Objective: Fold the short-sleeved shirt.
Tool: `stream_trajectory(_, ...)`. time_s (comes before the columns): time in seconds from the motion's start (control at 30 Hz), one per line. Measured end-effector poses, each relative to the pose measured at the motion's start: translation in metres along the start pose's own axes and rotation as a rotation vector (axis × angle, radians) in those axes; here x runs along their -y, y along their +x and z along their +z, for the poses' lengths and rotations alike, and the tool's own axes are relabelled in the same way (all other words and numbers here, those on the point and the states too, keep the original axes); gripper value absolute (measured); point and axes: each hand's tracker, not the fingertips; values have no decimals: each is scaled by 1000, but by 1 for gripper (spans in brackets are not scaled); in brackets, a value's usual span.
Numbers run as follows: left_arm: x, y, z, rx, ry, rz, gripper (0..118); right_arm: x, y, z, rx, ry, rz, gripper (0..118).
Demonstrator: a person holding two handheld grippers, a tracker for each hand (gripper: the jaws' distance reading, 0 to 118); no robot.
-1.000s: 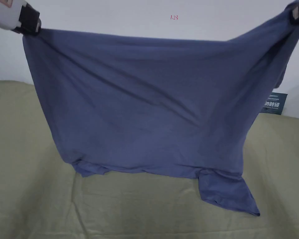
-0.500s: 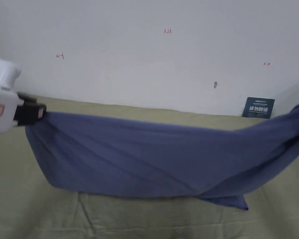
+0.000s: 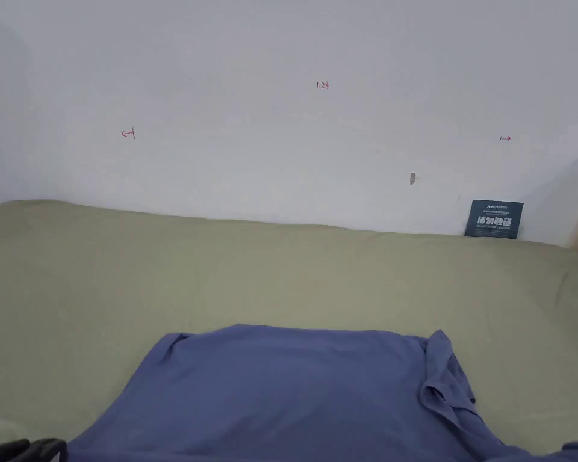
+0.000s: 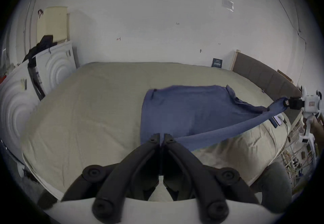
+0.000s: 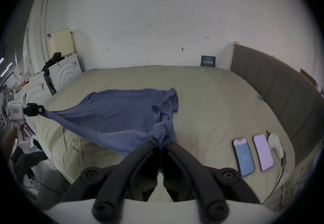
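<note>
Bedroom, domestic. Wide bed (image 5: 201, 98) under an olive-green sheet, set against a plain white wall (image 5: 140, 17); padded brown headboard (image 5: 273, 84) along one side; white cabinets (image 5: 66, 72) with raised arc-patterned doors beside it; two smartphones (image 5: 252, 154) lying on the sheet near the headboard.

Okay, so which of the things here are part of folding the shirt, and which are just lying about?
Part of the job: blue shirt, left gripper, right gripper, bed.

Lying about: two phones, dark card by the wall, white cabinet.
</note>
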Motion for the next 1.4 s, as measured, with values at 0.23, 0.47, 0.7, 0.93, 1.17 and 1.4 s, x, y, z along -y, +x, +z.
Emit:
stream_trajectory(0.23,37,-6,12,-14,-59,36,2,45,-2,18,-8,-45,-83,2)
stream_trajectory(0.47,74,2,-3,-22,-117,44,2,84,1,9,0,-126,-141,3)
stream_trajectory(0.7,111,-16,-13,3,-164,241,99,113,21,-8,37,-253,-199,111)
stream_trajectory(0.93,97,7,30,-138,48,178,99,97,-6,29,47,-56,-135,108)
stream_trajectory(1.17,89,56,55,-211,90,93,6,98,-63,46,146,31,42,0)
stream_trajectory(1.4,109,61,64,-233,19,65,0,117,-84,62,70,29,-14,0)
